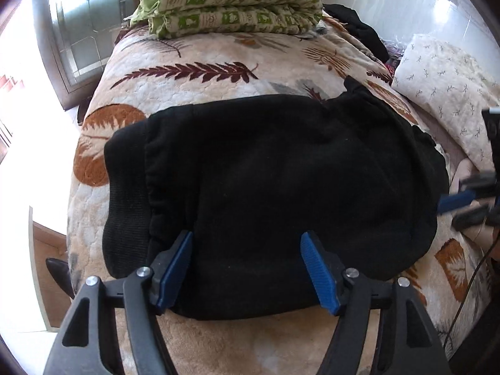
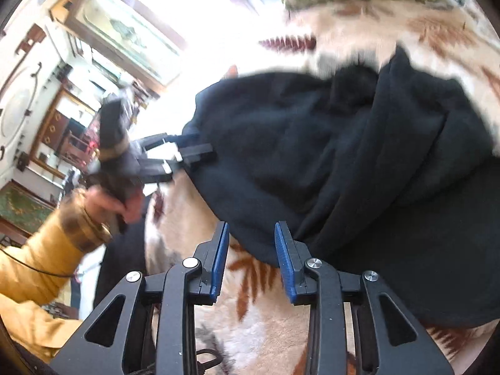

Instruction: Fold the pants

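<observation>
The left gripper (image 1: 247, 268) sits nearest the lens, its blue pads (image 1: 318, 268) spread wide and released, the near edge of the pants (image 1: 275, 168) lying between and under them; nothing is pinched. Seen from the right wrist view, that same tool (image 2: 193, 153) meets the far edge of the cloth, held in the person's left hand (image 2: 115, 203) below a mustard-yellow sleeve (image 2: 40, 265).

The leaf-print blanket (image 1: 200, 72) covers the bed and carries everything else. The black pants lie on it as a folded, roughly rectangular bundle, ribbed waistband or cuff turned to the left side, with one loose flap sticking up at the far right corner. In the right wrist view the garment (image 2: 359, 162) shows deep creases; that picture is motion-blurred.

Two green-patterned pillows (image 1: 231, 3) are stacked at the head of the bed. A white sprig-print cushion (image 1: 443, 90) rests at the right edge.

The right gripper (image 2: 251, 250) is parted and empty, its right pad just touching the hem of the pants, blanket showing in the gap.
</observation>
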Demonstrator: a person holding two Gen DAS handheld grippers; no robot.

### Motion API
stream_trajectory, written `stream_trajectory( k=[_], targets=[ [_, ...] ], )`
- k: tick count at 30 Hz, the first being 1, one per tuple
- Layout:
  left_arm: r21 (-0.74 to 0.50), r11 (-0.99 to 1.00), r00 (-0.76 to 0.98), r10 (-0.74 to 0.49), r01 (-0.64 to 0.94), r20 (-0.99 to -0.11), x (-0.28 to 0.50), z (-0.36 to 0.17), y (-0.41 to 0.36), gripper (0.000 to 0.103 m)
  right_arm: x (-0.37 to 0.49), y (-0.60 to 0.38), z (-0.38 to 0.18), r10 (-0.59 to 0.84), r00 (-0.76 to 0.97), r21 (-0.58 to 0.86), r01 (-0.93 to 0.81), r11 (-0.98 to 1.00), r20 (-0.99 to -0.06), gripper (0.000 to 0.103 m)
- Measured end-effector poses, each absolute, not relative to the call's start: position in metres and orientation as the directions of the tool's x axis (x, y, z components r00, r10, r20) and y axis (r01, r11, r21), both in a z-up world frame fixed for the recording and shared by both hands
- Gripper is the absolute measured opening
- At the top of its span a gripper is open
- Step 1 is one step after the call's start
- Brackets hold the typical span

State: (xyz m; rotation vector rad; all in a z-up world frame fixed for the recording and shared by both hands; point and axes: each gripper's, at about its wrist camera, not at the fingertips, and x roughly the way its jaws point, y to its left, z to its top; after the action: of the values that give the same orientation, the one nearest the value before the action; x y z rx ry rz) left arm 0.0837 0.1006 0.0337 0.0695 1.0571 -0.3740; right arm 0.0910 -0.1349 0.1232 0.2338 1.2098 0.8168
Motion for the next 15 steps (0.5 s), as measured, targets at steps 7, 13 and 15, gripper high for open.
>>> stream_trajectory(
  k=[7, 13, 15],
  targets=[
    [-0.271, 0.915, 0.466, -0.388, 0.300, -0.795, 0.090, 0.064, 0.104, 0.072, 0.142, -0.156, 0.146, 0.469, 0.280, 0.378, -0.322, 0.868, -0.838, 0.045],
    [-0.225, 0.921, 0.411, -0.348, 0.319, -0.843, 0.101, 0.033, 0.082, 0.072, 0.215, -0.158, 0.138, 0.315, 0.321, 0.269, -0.180, 0.946, -0.893, 0.045],
    [-0.184, 0.926, 0.442, -0.324, 0.331, -0.837, 0.095, 0.025, 0.078, 0.073, 0.238, -0.154, 0.133, 0.274, 0.316, 0.249, -0.116, 0.961, -0.909, 0.045]
  ],
)
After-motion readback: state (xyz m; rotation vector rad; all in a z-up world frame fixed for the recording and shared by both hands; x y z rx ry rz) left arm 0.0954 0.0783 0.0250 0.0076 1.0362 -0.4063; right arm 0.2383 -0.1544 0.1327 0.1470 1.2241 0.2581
